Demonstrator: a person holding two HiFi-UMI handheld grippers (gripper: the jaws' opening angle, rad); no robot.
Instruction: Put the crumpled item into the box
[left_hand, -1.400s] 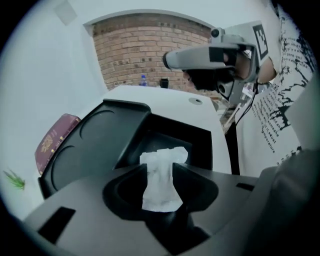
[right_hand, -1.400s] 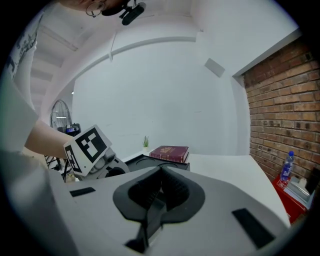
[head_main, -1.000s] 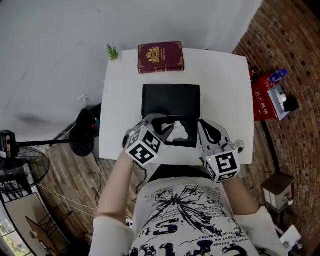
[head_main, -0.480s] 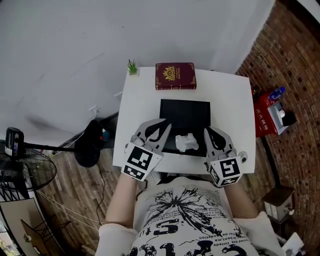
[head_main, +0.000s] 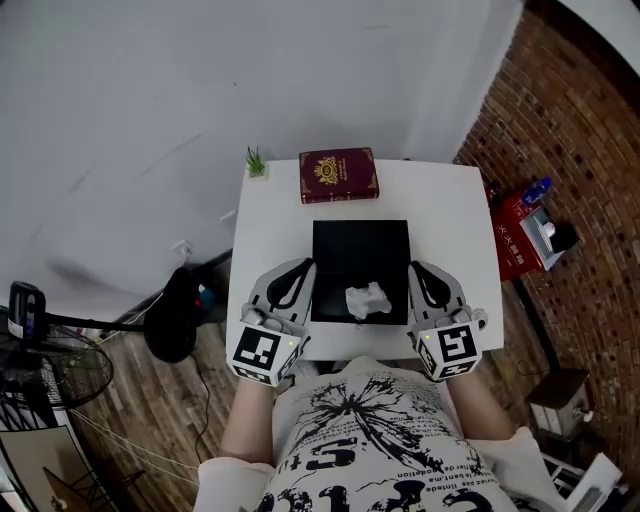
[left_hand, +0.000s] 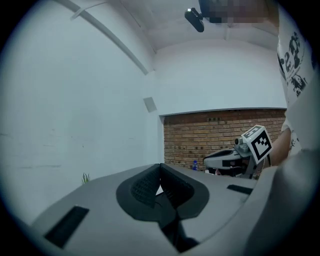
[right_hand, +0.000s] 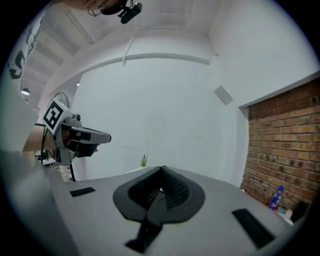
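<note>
Since a second ago the left gripper (head_main: 302, 270) has drawn back from over the black box (head_main: 360, 245) to its left side, and the crumpled paper (head_main: 366, 299) it carried now lies inside the box, in the lower part near the right wall. The right gripper (head_main: 416, 270) stands at the right side of the box. Both claws are pressed together with nothing between them.

In the two gripper views each gripper's own grey body covers the table and the box. The person's arms and shirt hide the near edge of the white table (head_main: 450, 200).

The maroon book (head_main: 339, 175) above the box carries a gold emblem, but I can make out no title. The red carton (head_main: 512, 240) at the right has light characters, too small to read.

A small green plant (head_main: 256, 162) stands at the table's upper left corner, just beside the book. A blue bottle (head_main: 536, 188) is near the carton, and a fan (head_main: 40, 350) is at the lower left of the frame.
</note>
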